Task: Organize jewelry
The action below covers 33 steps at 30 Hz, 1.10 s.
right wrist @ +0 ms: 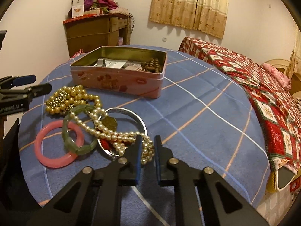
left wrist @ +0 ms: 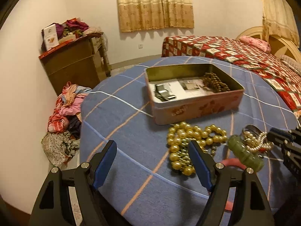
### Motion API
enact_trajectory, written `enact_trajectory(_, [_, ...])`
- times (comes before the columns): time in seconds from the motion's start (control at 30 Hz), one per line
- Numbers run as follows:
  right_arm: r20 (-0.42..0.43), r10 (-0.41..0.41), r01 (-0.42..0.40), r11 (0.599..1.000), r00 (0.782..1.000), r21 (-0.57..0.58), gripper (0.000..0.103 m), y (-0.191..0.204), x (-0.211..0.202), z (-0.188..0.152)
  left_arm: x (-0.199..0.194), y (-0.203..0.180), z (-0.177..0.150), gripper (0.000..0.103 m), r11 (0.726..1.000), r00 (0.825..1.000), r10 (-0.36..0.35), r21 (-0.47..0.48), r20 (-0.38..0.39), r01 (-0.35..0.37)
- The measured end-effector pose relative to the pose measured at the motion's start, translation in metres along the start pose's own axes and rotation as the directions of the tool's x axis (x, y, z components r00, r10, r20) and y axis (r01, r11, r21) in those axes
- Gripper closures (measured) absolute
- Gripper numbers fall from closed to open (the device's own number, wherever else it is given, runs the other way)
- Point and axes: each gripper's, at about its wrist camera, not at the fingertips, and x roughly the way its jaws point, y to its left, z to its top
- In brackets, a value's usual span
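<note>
A pink tin box stands open on the blue checked tablecloth, holding papers and brown beads. In front of it lie a gold bead necklace, a green bangle, a pink bangle, a silver bangle and a white pearl necklace. My left gripper is open above the cloth, left of the gold beads. My right gripper has narrowly parted jaws around the end of the pearl necklace.
A bed with a red patchwork cover stands to the right. A brown cabinet with clutter on top is at the back left. Clothes are piled on the floor beside the table.
</note>
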Motion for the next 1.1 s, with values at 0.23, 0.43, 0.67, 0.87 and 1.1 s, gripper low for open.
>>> enact_trajectory(0.23, [-0.011,-0.063,0.064,0.997,0.998,0.034,0.093,-0.013,0.002,0.002,-0.001,-0.016,-0.003,0.032,0.998,0.999,-0.043,0.036,0.007,0.042])
enact_trajectory(0.43, [-0.011,-0.059,0.060,0.998,0.998,0.015,0.093,-0.007,0.005,0.002,0.012,-0.027,-0.009,0.047,0.993,0.994,-0.100,0.056,-0.047,0.103])
enact_trajectory(0.67, [0.000,-0.063,0.063,0.998,0.998,0.012,0.093,-0.006,0.004,0.001,0.015,-0.020,-0.009,0.094,0.987,0.986,-0.156,0.027,-0.061,0.157])
enact_trajectory(0.87, [0.010,-0.072,0.071,0.997,0.997,0.019,0.093,-0.008,0.002,0.003,-0.013,-0.010,0.005,0.094,0.982,0.981,-0.191,0.021,0.020,0.190])
enact_trajectory(1.1, [0.022,-0.077,0.077,0.996,0.997,0.034,0.093,-0.013,0.000,0.005,-0.048,0.002,0.031,0.094,0.972,0.964,-0.235,-0.005,0.123,0.237])
